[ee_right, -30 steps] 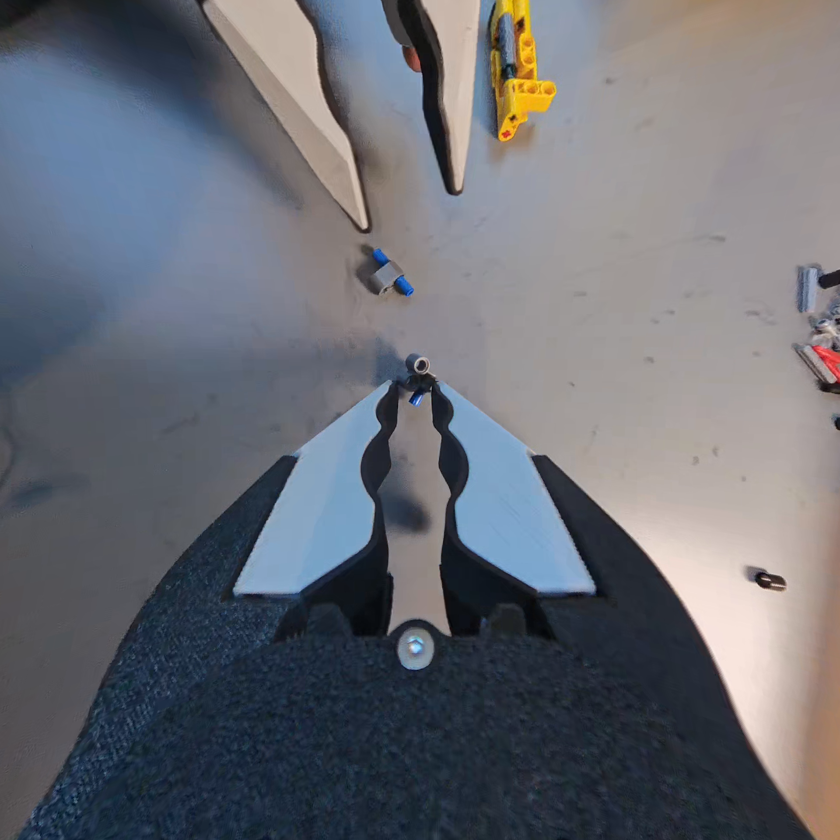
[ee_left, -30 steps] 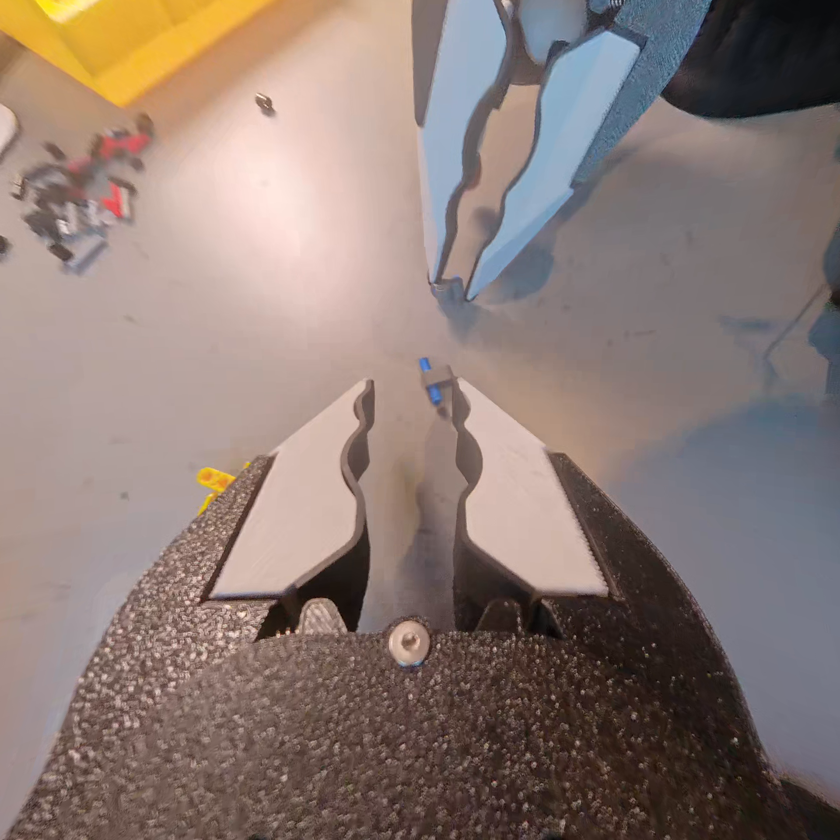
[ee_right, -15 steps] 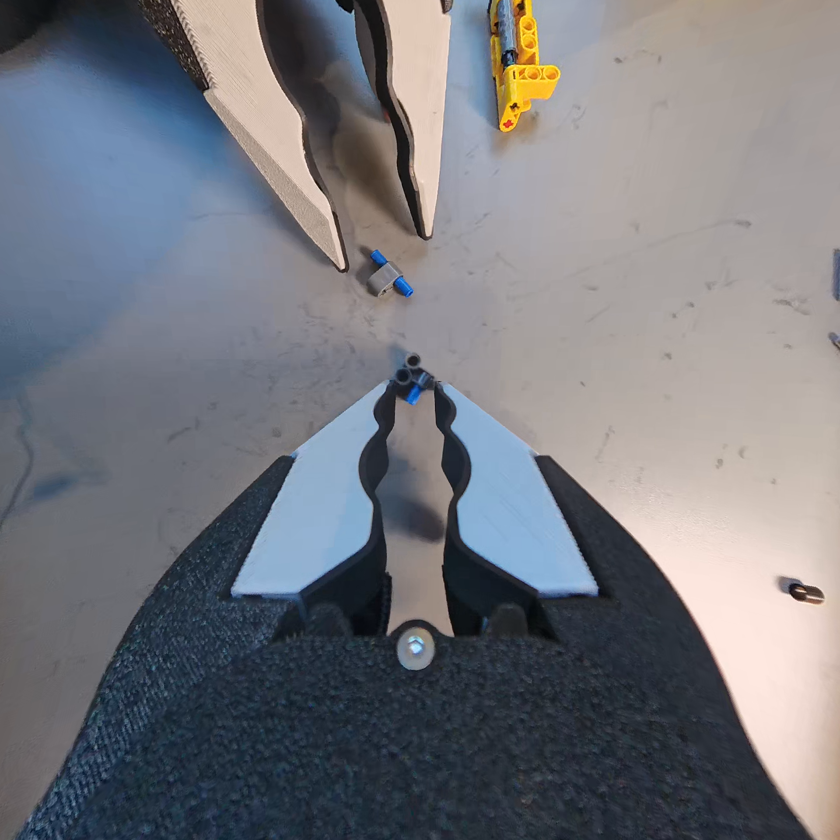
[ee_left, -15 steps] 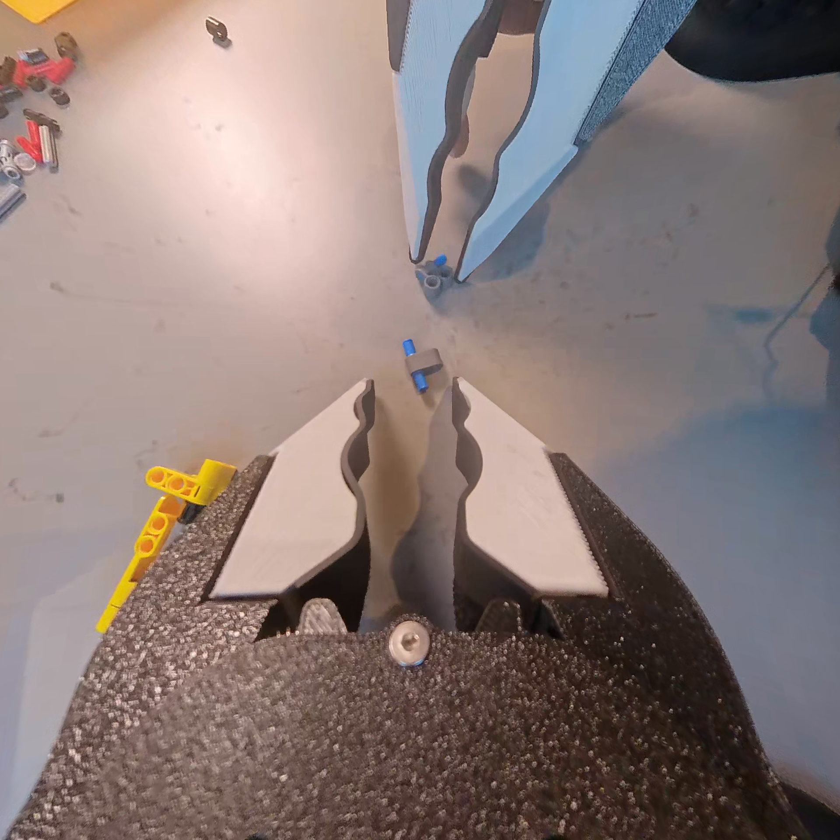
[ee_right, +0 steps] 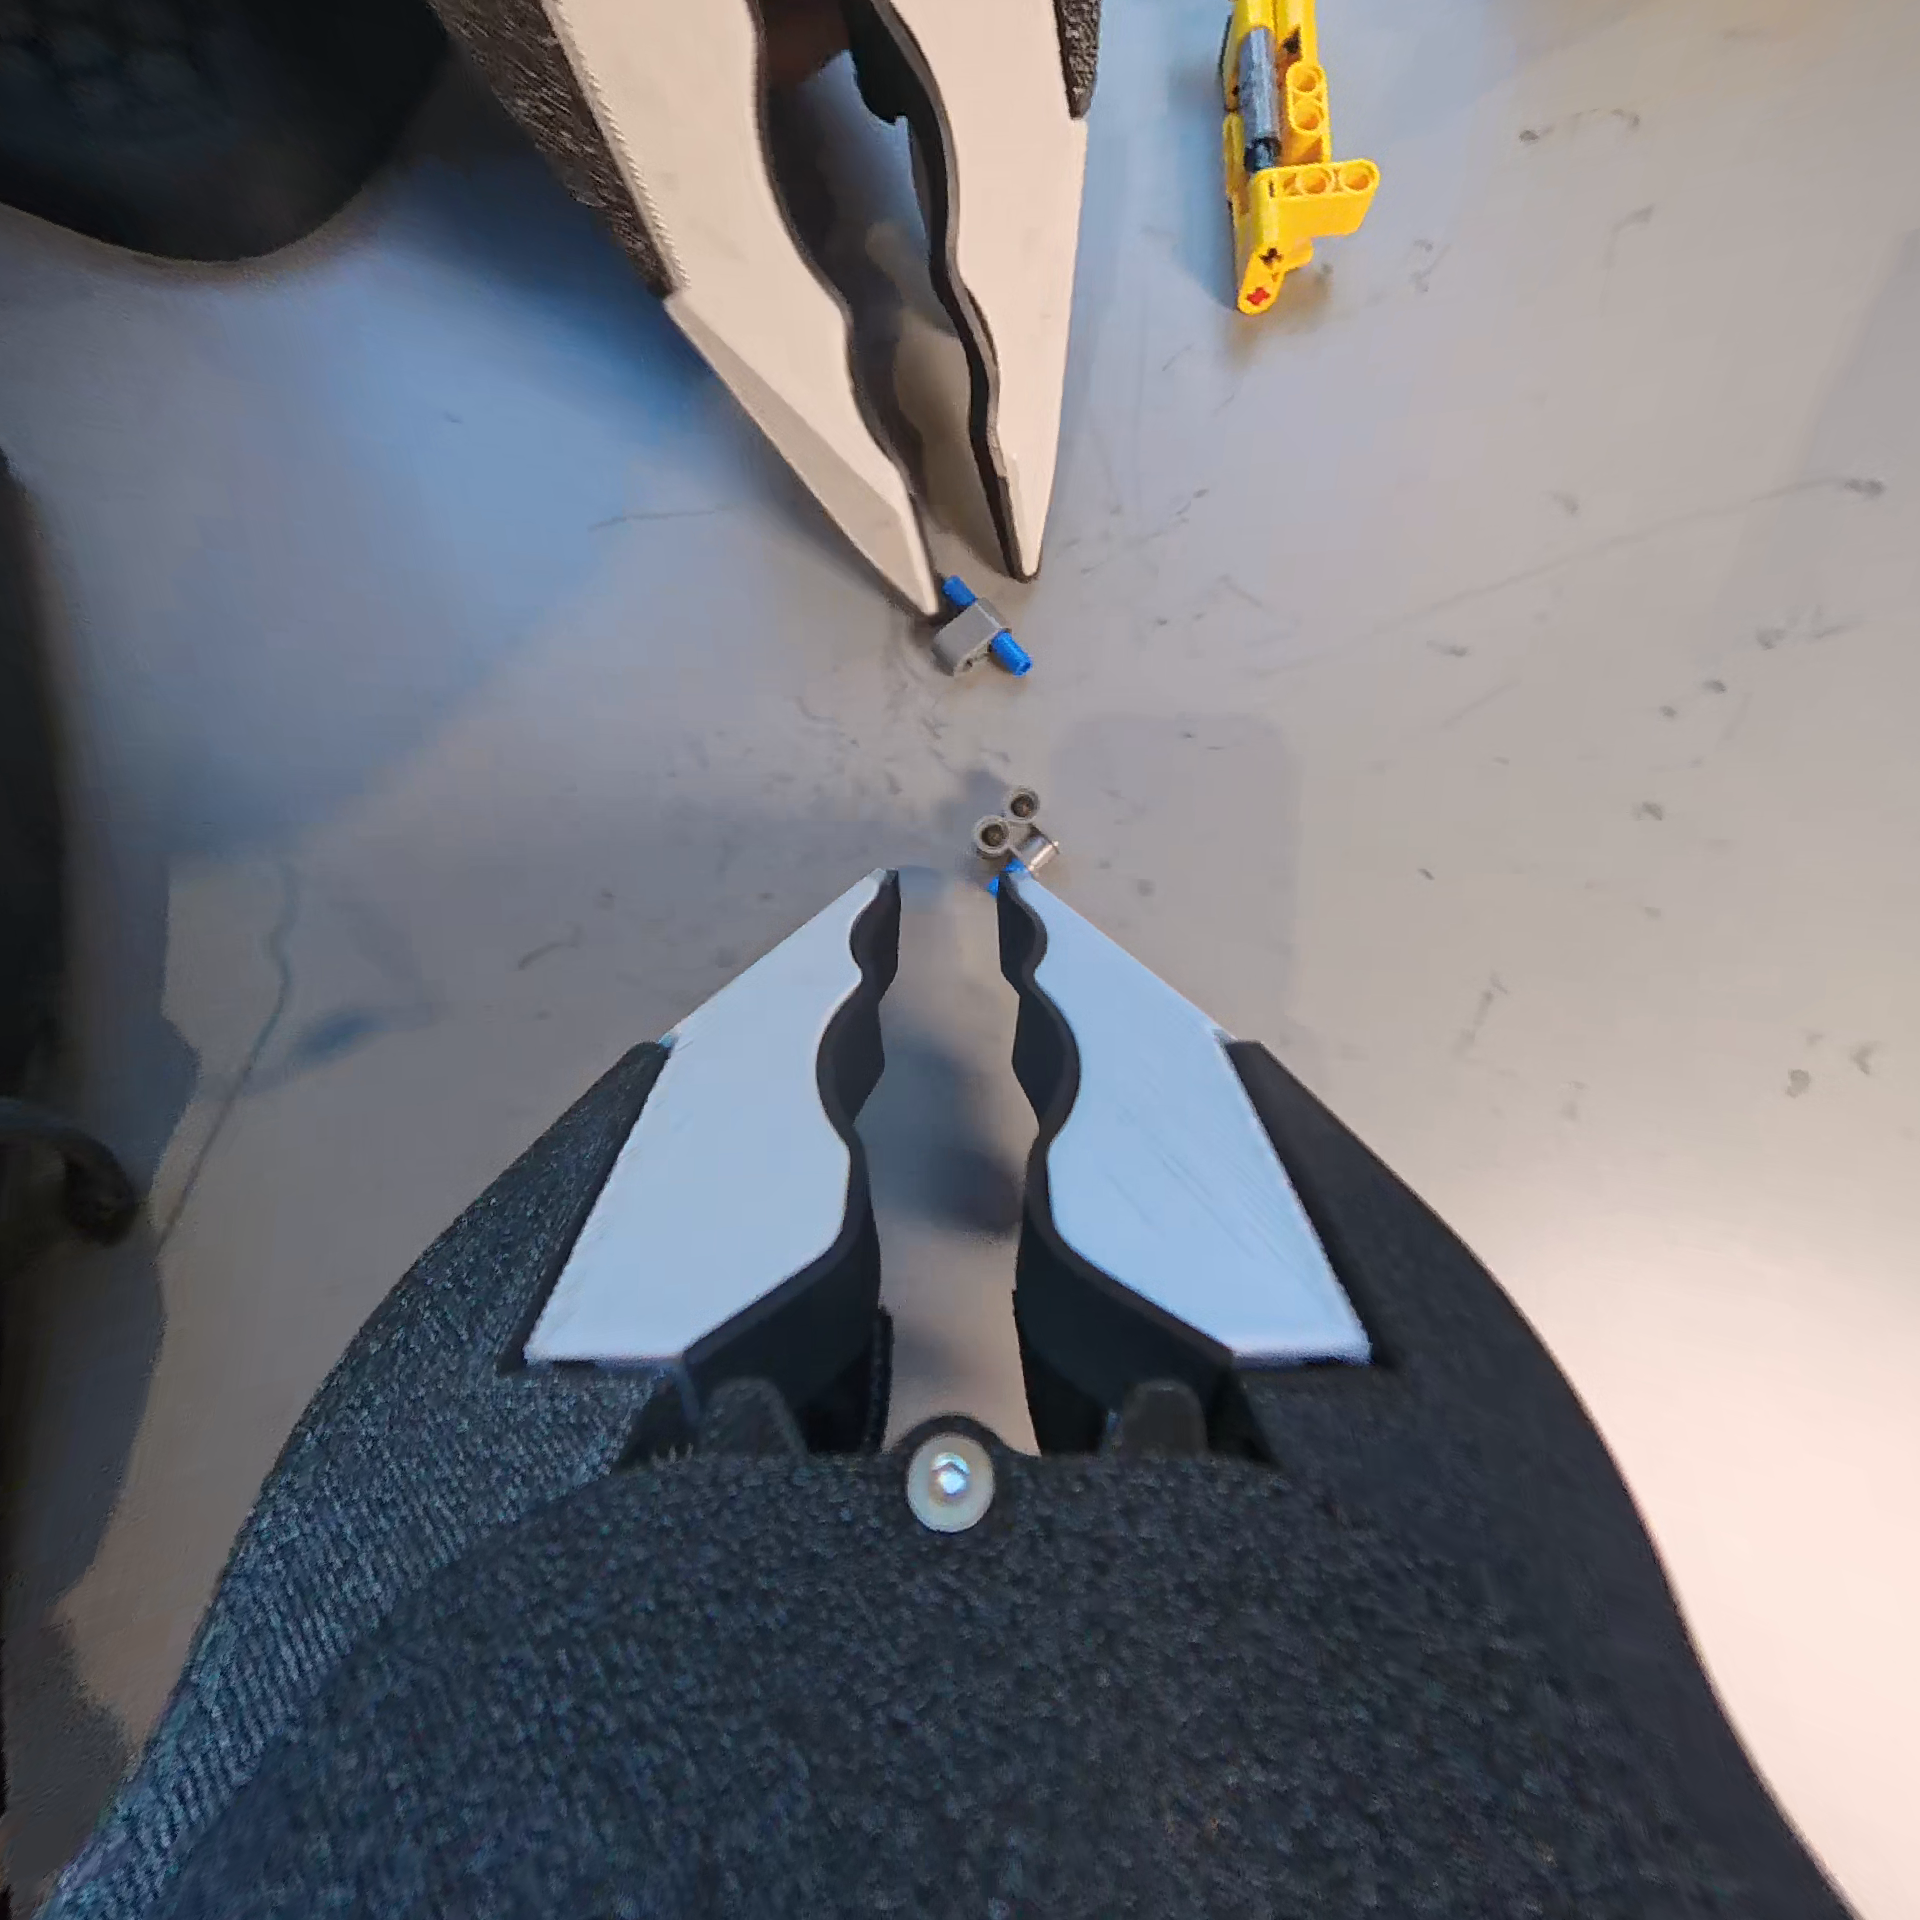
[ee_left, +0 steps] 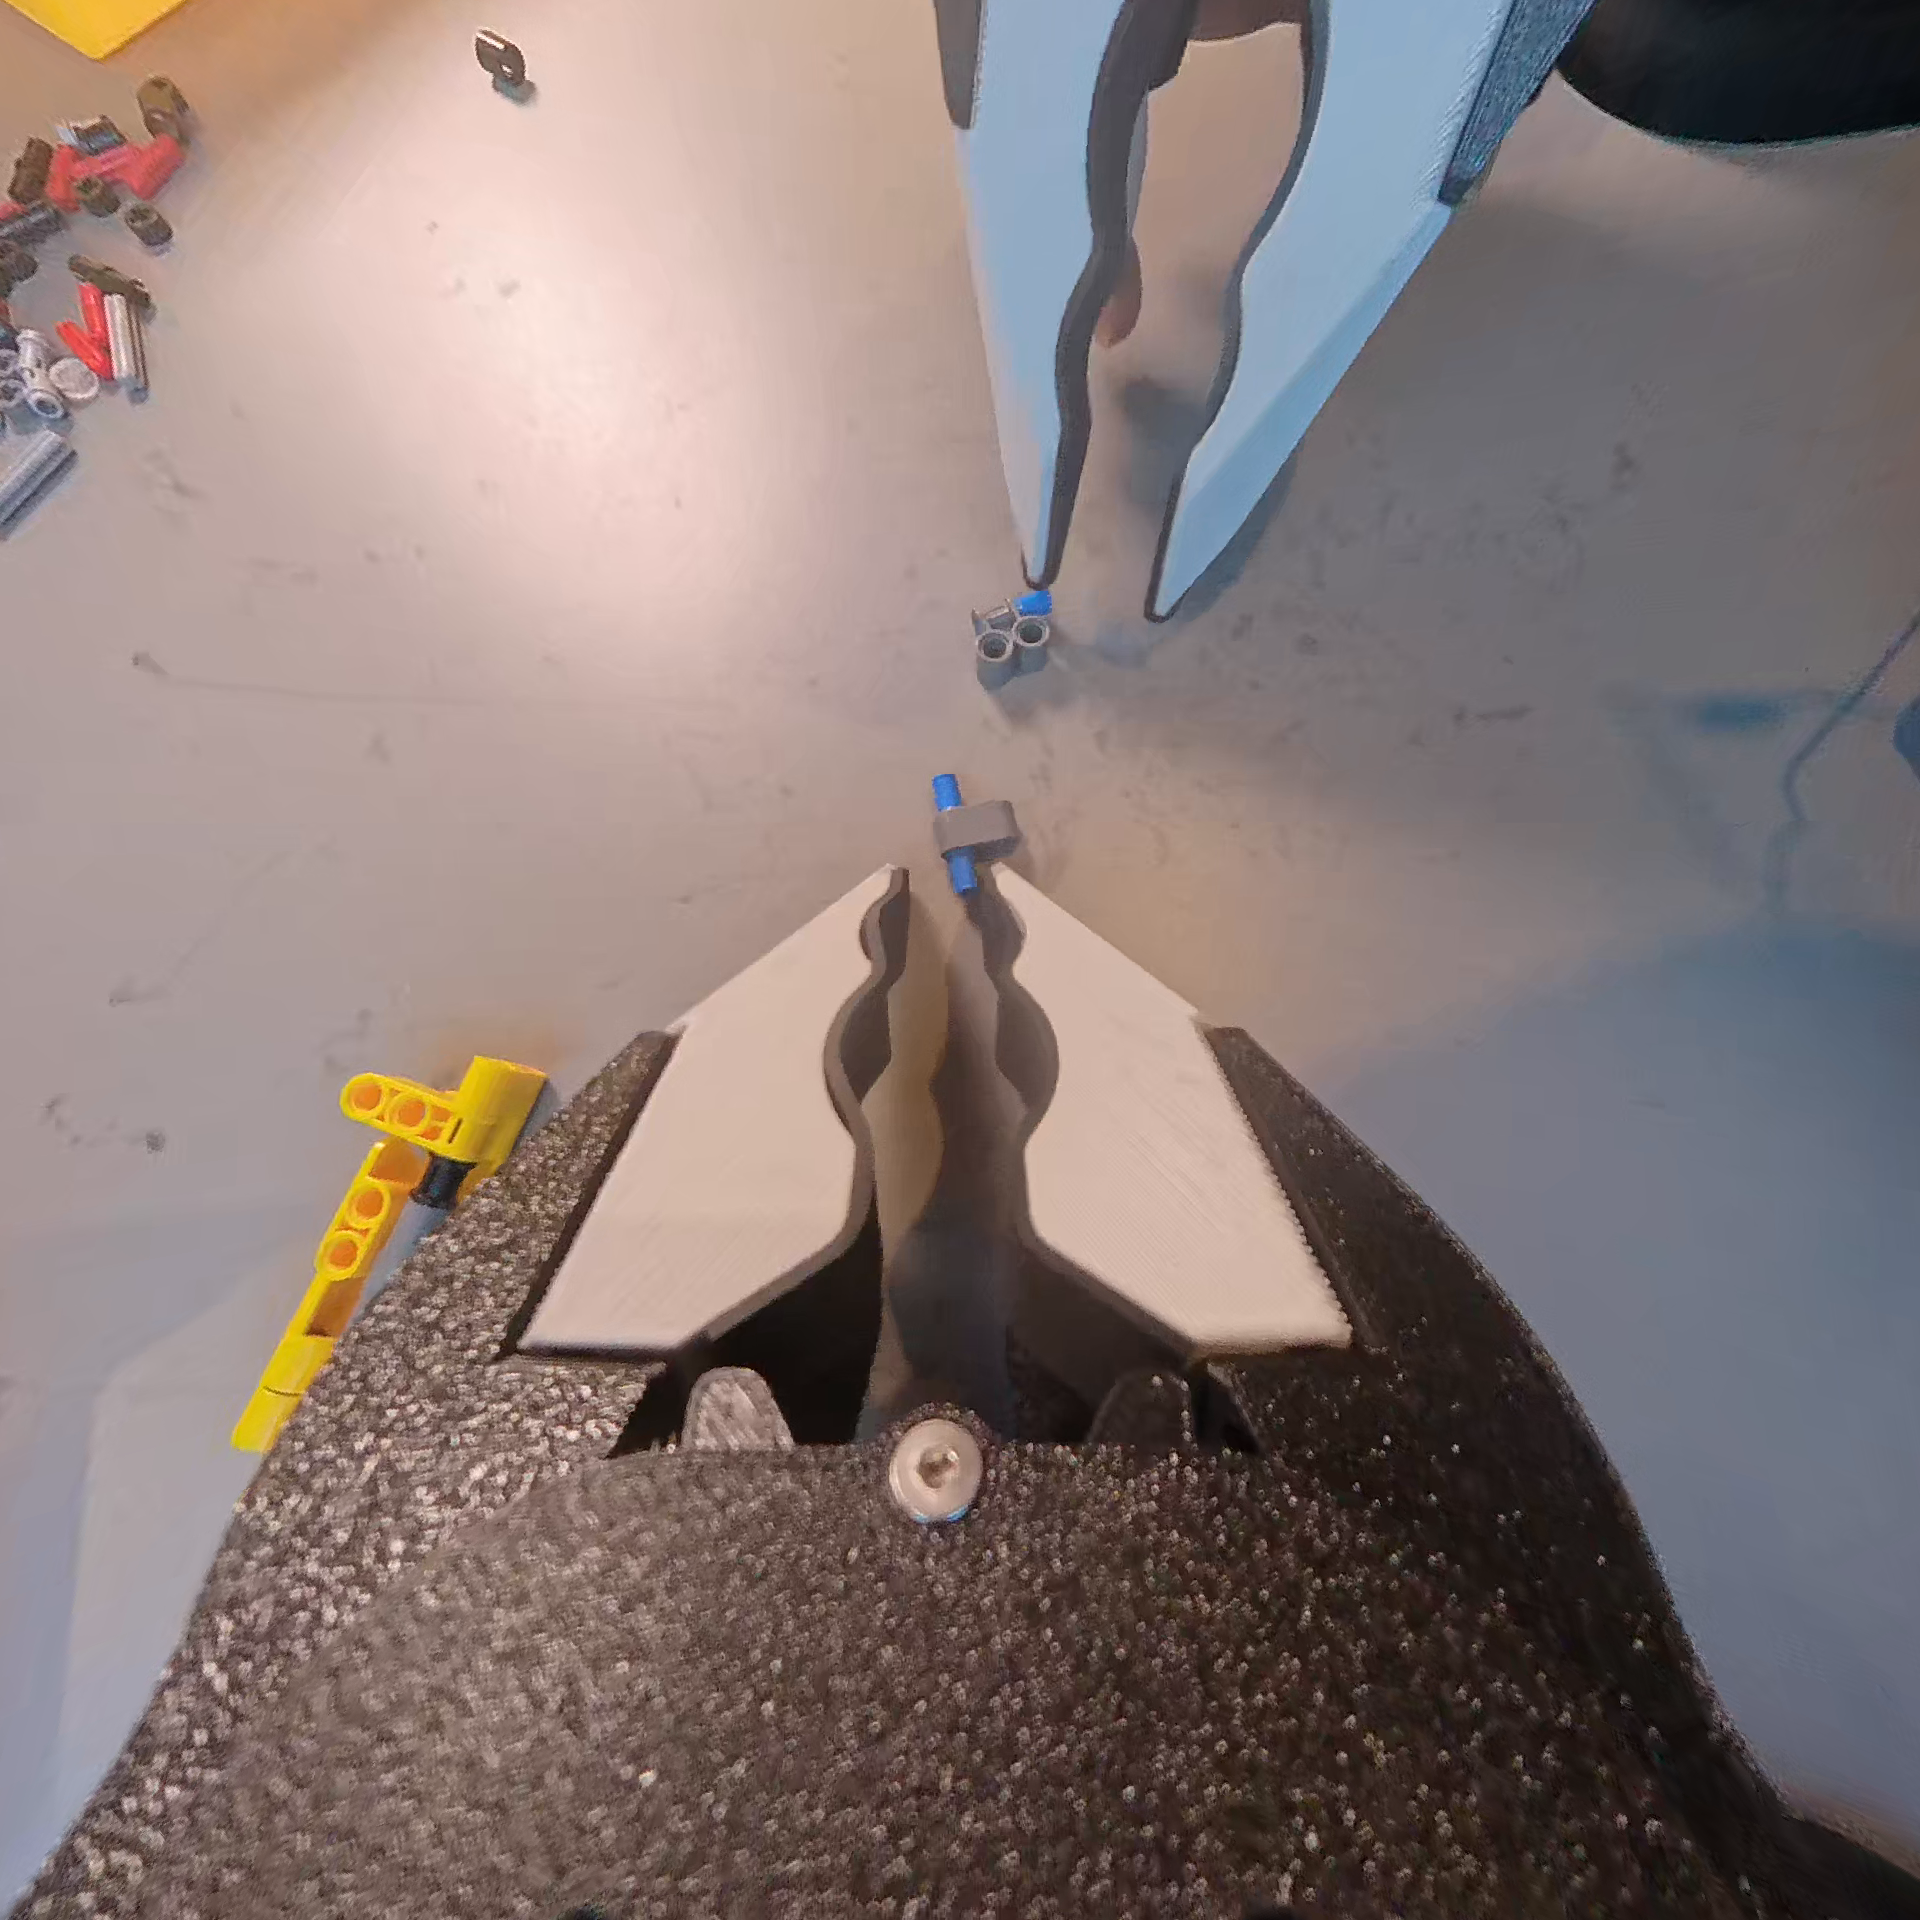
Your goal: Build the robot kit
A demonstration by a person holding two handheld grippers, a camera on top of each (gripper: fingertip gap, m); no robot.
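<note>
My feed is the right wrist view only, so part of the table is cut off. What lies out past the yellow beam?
Observer: A pile of small red, grey and black parts, upper left in the left wrist view.
Operator: Anything else loose?
Observer: One small black piece lying alone, apart from that pile.
Operator: And farther out?
Observer: A yellow edge at the corner; what it is cannot be told.

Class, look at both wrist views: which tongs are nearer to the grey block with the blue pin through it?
Left. The left tongs have their tips right at the grey block with the blue pin; the right tongs sit farther off, beside a grey connector cluster.
</note>
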